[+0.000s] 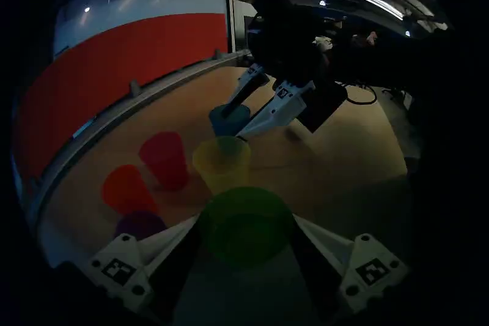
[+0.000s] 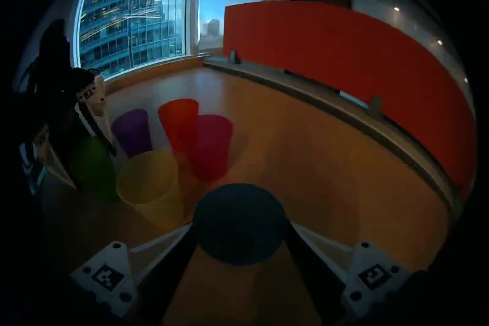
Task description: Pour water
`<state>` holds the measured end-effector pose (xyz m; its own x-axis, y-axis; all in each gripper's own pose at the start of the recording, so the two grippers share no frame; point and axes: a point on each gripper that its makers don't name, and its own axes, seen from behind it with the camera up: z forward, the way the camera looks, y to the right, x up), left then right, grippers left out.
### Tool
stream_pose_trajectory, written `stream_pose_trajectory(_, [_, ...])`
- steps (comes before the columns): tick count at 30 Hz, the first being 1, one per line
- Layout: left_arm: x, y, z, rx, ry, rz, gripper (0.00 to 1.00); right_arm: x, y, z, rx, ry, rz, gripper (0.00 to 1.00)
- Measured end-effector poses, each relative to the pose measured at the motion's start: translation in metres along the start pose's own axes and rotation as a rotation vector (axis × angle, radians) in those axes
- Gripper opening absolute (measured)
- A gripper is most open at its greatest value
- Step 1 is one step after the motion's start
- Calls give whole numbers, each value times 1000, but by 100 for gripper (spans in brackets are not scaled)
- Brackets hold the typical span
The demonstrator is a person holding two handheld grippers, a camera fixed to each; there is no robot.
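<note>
A green cup (image 1: 246,228) sits between the fingers of my left gripper (image 1: 244,223), which is shut on it. Just beyond it stands a yellow cup (image 1: 221,164). Farther off, my right gripper (image 1: 233,124) holds a blue cup (image 1: 229,119) low over the wooden table (image 1: 342,161). In the right gripper view the blue cup (image 2: 239,222) is clamped in my right gripper (image 2: 239,225), the yellow cup (image 2: 147,182) is to its left, and the green cup (image 2: 91,167) is upright in my left gripper (image 2: 91,168). No water can be made out.
A magenta cup (image 1: 164,158), a red cup (image 1: 125,188) and a purple cup (image 1: 140,223) stand close together left of the yellow one. A red wall panel (image 2: 367,57) and a ledge (image 2: 342,112) run along the table's far edge. Windows (image 2: 134,14) lie behind.
</note>
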<state>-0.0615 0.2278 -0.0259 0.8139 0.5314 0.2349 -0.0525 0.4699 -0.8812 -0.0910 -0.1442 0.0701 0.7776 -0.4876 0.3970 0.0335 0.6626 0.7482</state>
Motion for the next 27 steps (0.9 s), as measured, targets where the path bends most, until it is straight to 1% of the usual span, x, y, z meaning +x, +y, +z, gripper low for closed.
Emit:
stream_pose_trajectory(7, [5, 0, -8, 9, 21, -7, 89, -1, 1, 3, -5, 1, 2, 100])
stream_pose_trajectory(9, [7, 0, -11, 12, 29, -9, 89, -1, 2, 4, -8, 3, 1, 97])
stream_pose_trajectory(11, [9, -1, -13, 16, 36, -11, 89, 0, 2, 4, -11, 6, 2, 91])
stream_pose_trajectory(15, [14, -1, -17, 26, 54, -17, 90, 3, 2, 3, -16, 17, 9, 90])
stream_pose_trajectory(20, [20, -3, -23, 42, 75, -29, 90, 13, 4, -5, -27, 44, 23, 90])
stream_pose_trajectory(27, [37, -10, -32, 75, 124, -47, 89, 31, 5, -24, -45, 87, 21, 90])
